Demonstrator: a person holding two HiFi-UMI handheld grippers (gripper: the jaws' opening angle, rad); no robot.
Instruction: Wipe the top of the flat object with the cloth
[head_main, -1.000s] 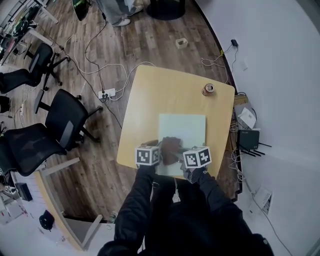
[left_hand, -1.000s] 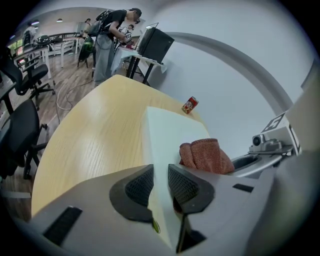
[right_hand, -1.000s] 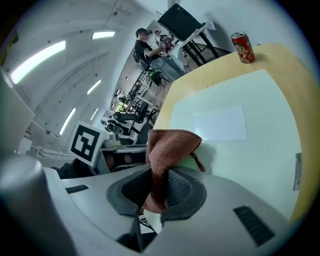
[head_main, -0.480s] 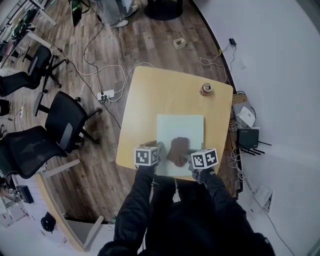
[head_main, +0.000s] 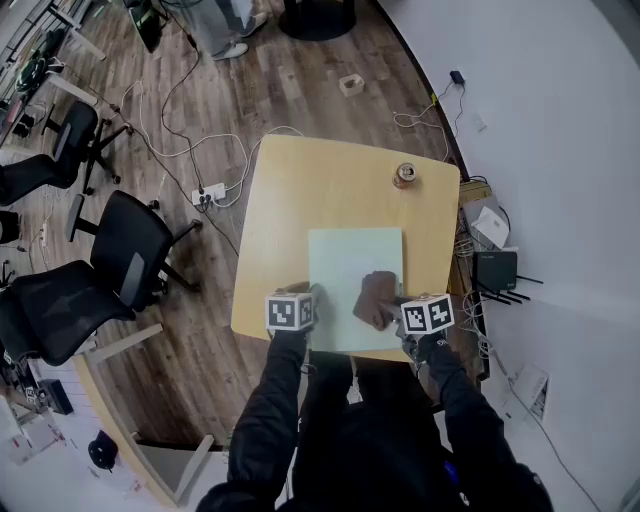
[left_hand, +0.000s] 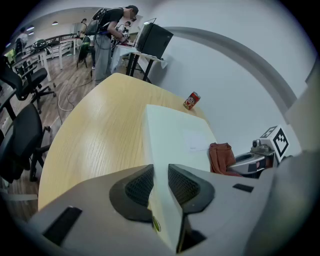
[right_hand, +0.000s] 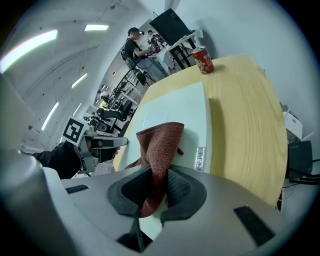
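Noted black office chairs (head_main: 130, 250) on the wood floor at the far left, then a white power strip (head_main: 207, 191) with trailing cables just beside the desk (head_main: 300, 190). Found the left tongs (left_hand: 160, 175) clamped on the left edge of the pale green board (head_main: 345, 260), close to its near corner, with both pads pressed against that thin edge. Saw the board lying flat on the near half of the desk, its near edge close to the desk's front edge. Further right, found the rust-brown cloth (head_main: 377, 298) bunched on the board's top, toward its right edge and near end. Found the right tongs (right_hand: 157, 185) closed on the cloth, a fold of it pinched between the pads and the rest draped down onto the board. Spotted a red can (head_main: 405, 176) upright by the desk's far right corner, well apart from the board, and a black router (head_main: 497, 270) on the floor past the desk's right side.
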